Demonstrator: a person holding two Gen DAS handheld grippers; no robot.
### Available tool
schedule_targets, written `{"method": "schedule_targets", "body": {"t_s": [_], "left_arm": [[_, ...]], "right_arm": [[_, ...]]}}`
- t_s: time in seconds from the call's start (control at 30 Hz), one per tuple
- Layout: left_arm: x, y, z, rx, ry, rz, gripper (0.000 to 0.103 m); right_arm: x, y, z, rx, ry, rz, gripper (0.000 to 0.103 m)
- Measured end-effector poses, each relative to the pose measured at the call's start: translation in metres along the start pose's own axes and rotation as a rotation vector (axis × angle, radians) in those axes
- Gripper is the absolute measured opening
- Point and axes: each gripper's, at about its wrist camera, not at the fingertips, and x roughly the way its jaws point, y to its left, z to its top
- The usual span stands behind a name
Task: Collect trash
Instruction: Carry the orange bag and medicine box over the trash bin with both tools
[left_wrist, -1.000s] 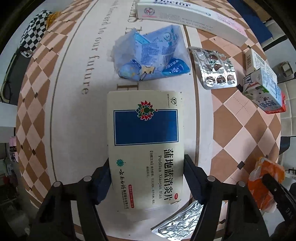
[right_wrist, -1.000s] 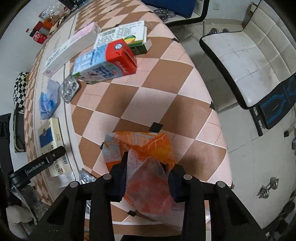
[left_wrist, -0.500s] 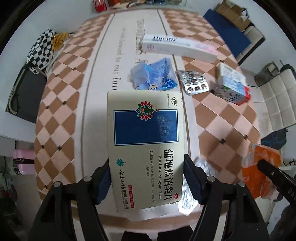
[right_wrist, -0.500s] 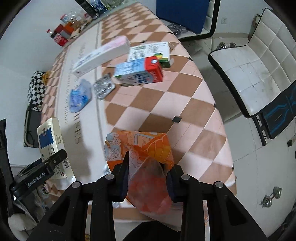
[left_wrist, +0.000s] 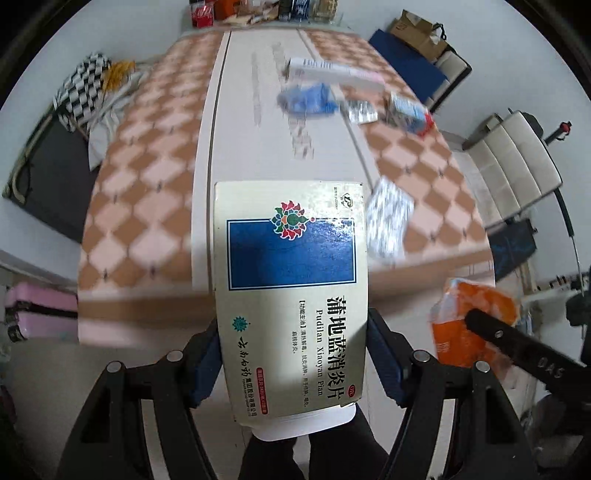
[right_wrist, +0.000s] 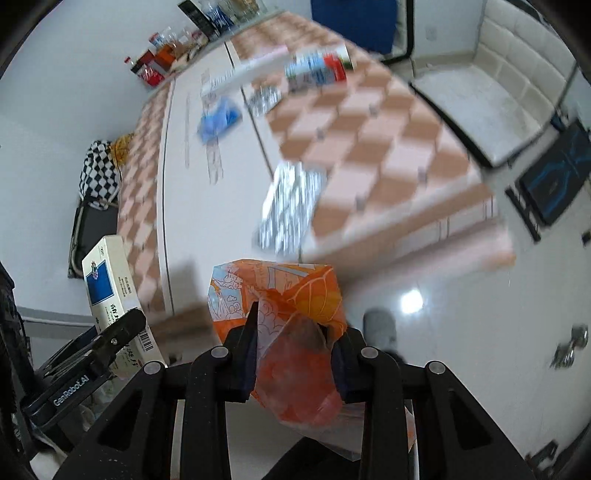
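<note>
Since the box (left_wrist: 291, 299) is a flat carton of thin card, it should be light and stiff across its width yet easy to crush, so the long edges near one end are the sensible hold; that is where the left gripper (left_wrist: 293, 360) has it, jaws set fairly wide and pressed against both sides, the box held above the near edge of the tabletop (left_wrist: 243, 155). Further right, the wrapper (right_wrist: 291, 332) is soft, crinkly film, almost weightless and likely slick, so it wants a tight pinch on a bunched fold; the right gripper (right_wrist: 293, 350) is closed hard on its middle, and its jaws have just drawn in the last little way around it, the wrapper hanging out past the tabletop's edge over the pale floor (right_wrist: 461, 332). Compared with a second ago, both loads sat on or just above the tabletop and now they are lifted and drawn back toward the person, so the tabletop looks farther off and smeared with blur. Left lying there are the blue bag (left_wrist: 310, 101), two foil blister packs (left_wrist: 388, 218), the long box (left_wrist: 332, 72) and the milk carton (left_wrist: 410, 112).
</note>
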Motion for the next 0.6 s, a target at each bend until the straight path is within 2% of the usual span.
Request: {"method": "schedule_targets", "body": {"t_s": [0.13,0.3,0.6], "left_arm": [[0.027,0.020,-0.044,-0.030,0.085,-0.024,0.068],[0.106,0.043,-0.086,-0.065,0.215,-0.016,0.068],[0.287,0.075,-0.120,-0.132,0.365,-0.039,0.069]], "right_arm": [[0.033,-0.011,-0.058,0.030,0.084,-0.029,0.034],[0.107,-0.041,-0.113,0.094,0.202,-0.077,0.033],[0.275,-0.106,-0.151,0.183,0.315,-0.114,0.034]]}}
